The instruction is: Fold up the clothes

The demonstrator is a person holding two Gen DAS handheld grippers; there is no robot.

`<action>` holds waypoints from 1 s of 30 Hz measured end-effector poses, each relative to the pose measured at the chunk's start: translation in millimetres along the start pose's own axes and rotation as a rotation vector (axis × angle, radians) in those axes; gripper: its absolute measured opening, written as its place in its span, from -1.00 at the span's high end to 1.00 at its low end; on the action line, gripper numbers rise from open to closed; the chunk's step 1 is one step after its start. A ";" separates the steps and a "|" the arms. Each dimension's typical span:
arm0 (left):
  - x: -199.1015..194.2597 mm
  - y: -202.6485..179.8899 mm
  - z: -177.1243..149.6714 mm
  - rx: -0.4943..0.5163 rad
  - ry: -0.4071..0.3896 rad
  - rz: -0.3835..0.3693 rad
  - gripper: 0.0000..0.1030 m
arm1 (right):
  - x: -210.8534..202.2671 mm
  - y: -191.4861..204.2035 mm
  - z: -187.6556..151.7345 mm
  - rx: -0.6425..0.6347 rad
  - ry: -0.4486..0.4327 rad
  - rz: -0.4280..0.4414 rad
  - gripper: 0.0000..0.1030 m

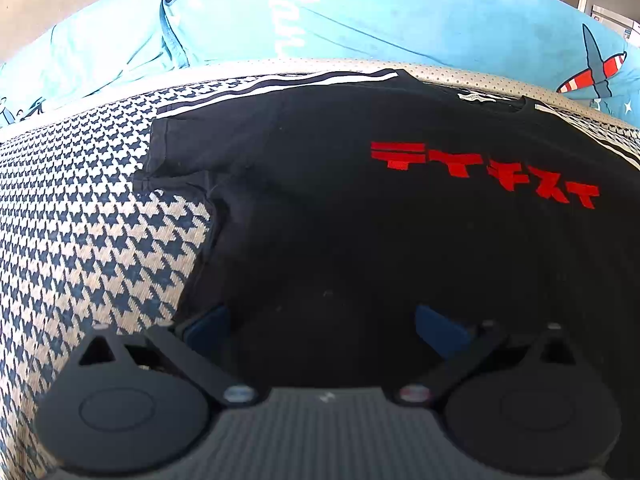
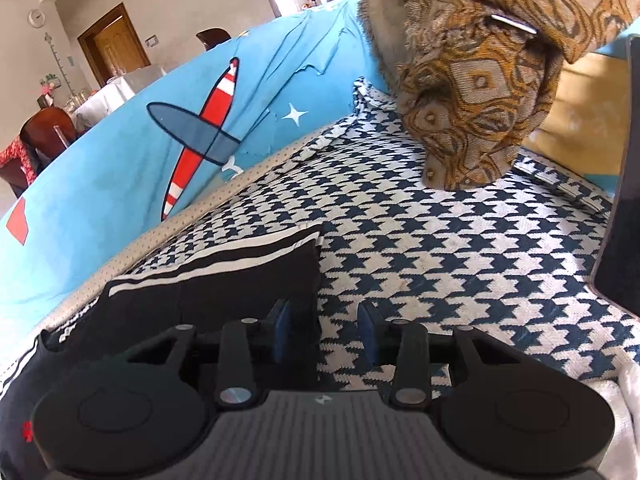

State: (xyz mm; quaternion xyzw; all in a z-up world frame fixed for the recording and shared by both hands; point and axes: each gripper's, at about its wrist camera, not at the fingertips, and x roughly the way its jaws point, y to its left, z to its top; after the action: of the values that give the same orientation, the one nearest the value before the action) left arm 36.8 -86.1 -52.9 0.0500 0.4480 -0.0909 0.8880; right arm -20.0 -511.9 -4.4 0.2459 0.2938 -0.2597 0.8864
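T-shirt (image 1: pixel 360 240), black with red lettering and white-striped sleeves, lay spread flat on the houndstooth cover (image 1: pixel 80 220), chest upward, a blue sheet (image 1: pixel 360 20) behind it; it looked light, soft and limp, likely to sag and crease unless pinched at a hem or sleeve edge; the left gripper (image 1: pixel 322 326) hovered over its body with fingers wide and holding nothing; the right gripper (image 2: pixel 324 334), fingers moderately apart and empty, straddled the sleeve's edge (image 2: pixel 256 276), a patterned cushion (image 2: pixel 480 100) beyond.

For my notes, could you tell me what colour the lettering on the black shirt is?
Red lettering, clearest in the left wrist view.
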 end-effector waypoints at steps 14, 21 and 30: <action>0.1 -0.5 -0.7 0.002 0.001 -0.003 -1.00 | -4.2 38.3 -3.0 -0.105 -0.067 0.020 0.85; 0.4 -1.0 -1.5 0.004 0.002 -0.006 -1.00 | -20.6 75.6 -5.7 -0.198 -0.121 0.110 0.86; 0.5 -1.2 -1.5 0.001 0.003 -0.007 -1.00 | -25.3 154.1 -46.7 -0.495 -0.094 0.303 0.85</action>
State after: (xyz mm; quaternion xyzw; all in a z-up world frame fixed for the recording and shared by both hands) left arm 35.7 -87.0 -54.2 0.0488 0.4495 -0.0942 0.8869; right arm 37.3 -361.8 22.7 0.0509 0.2667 -0.0560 0.9608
